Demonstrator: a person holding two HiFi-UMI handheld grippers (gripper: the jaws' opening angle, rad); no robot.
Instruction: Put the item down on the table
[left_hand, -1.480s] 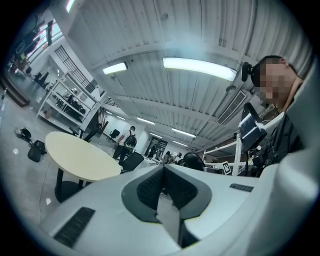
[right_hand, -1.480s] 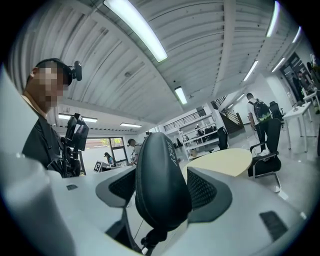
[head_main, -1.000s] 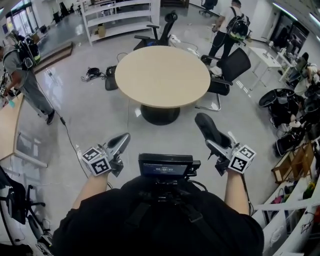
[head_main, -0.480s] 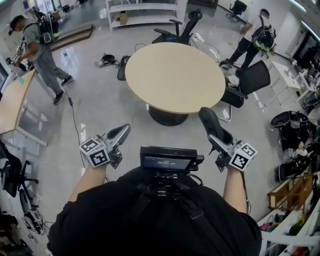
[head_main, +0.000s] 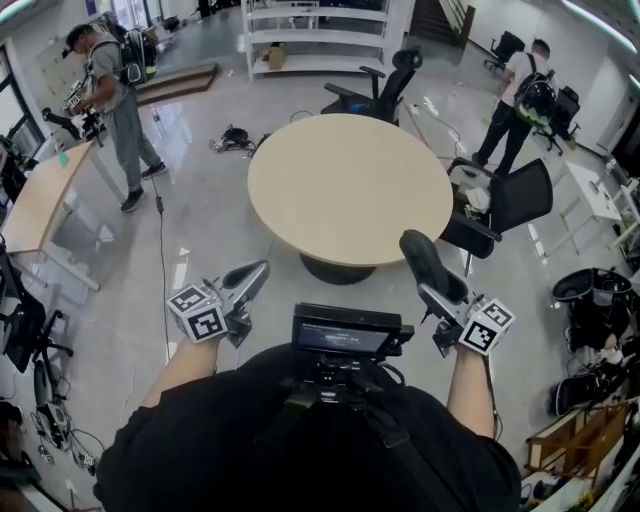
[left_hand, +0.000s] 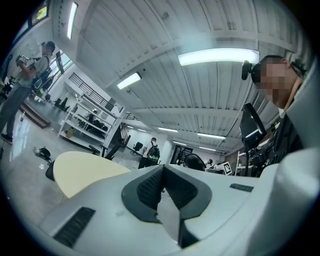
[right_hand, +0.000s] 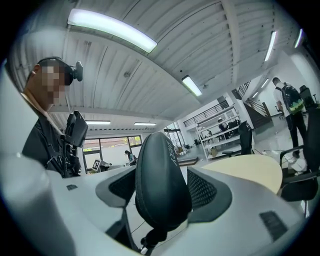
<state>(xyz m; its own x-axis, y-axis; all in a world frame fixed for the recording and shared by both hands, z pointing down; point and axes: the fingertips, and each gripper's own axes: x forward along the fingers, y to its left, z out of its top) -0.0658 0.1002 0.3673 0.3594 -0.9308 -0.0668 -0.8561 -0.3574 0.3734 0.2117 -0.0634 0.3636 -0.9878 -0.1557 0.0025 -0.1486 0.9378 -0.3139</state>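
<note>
Two risks: right gripper (head_main: 438, 292) grasps black oval zip case (right_hand: 161, 175) upright between pads; round counter (head_main: 350, 185) ahead, not yet under gripper. Early release drops case on floor; landing on edge lets it tip. Left gripper (left_hand: 161, 190) clenched, empty.

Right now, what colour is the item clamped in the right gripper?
Plain black. The oval case shows best in the right gripper view.
</note>
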